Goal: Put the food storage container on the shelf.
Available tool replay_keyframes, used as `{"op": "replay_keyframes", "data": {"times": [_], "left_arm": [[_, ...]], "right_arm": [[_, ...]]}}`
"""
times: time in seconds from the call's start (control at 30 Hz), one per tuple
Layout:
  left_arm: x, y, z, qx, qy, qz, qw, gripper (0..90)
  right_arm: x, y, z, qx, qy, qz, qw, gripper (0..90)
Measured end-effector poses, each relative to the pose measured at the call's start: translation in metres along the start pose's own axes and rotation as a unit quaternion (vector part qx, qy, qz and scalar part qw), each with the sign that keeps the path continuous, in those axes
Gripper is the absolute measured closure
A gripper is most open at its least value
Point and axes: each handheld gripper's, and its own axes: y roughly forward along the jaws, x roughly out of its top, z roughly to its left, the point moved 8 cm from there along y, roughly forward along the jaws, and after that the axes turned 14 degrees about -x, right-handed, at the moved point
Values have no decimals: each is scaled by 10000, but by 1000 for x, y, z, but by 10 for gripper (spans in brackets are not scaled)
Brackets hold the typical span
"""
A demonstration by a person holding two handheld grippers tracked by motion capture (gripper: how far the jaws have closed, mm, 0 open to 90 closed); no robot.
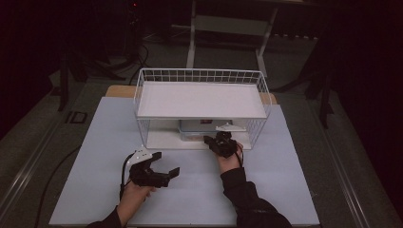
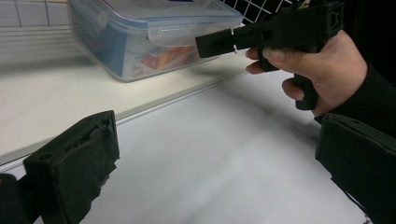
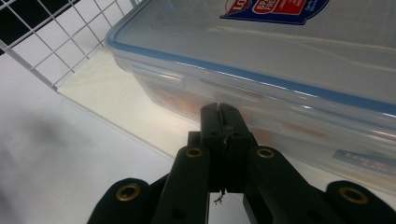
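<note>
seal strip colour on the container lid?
Blue, running along the lid edge of the clear plastic container; clearest in the right gripper view.

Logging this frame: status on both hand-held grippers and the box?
Left hand-held gripper open, empty, over the table. Right hand-held gripper shut, tips at the side of the clear blue-rimmed plastic lidded box on white wire rack's lower shelf. Nothing in between.
</note>
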Motion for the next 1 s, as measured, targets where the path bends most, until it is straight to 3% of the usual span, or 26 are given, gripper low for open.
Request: {"op": "replay_keyframes", "data": {"times": [0.1,0.2,0.33,0.47,0.57,0.7,0.87,1.0], "left_arm": [[1,-1,0,6,15,-10,10000,0],[3,-1,-2,-3,39,-8,10000,0],[9,-4,-7,8,232,12,9997,0],[12,-6,-14,-18,430,73,9990,0],[12,-6,-17,-76,433,111,9990,0],[11,-8,-22,-122,471,152,9987,0],[10,-11,-29,-197,579,230,9979,0],[9,-16,-33,-266,570,211,9978,0]], "right_arm": [[-1,-2,3,123,95,65,9999,865],[-2,-8,10,169,-105,44,9998,798],[-2,-21,16,241,-146,-87,9996,603],[-6,-36,21,265,-306,-146,9991,511],[-10,-48,24,340,-409,-222,9983,399],[-14,-62,25,555,-270,-252,9978,257],[-18,-79,20,712,-135,-342,9968,212],[-26,-91,13,629,-199,-427,9969,179]]}}
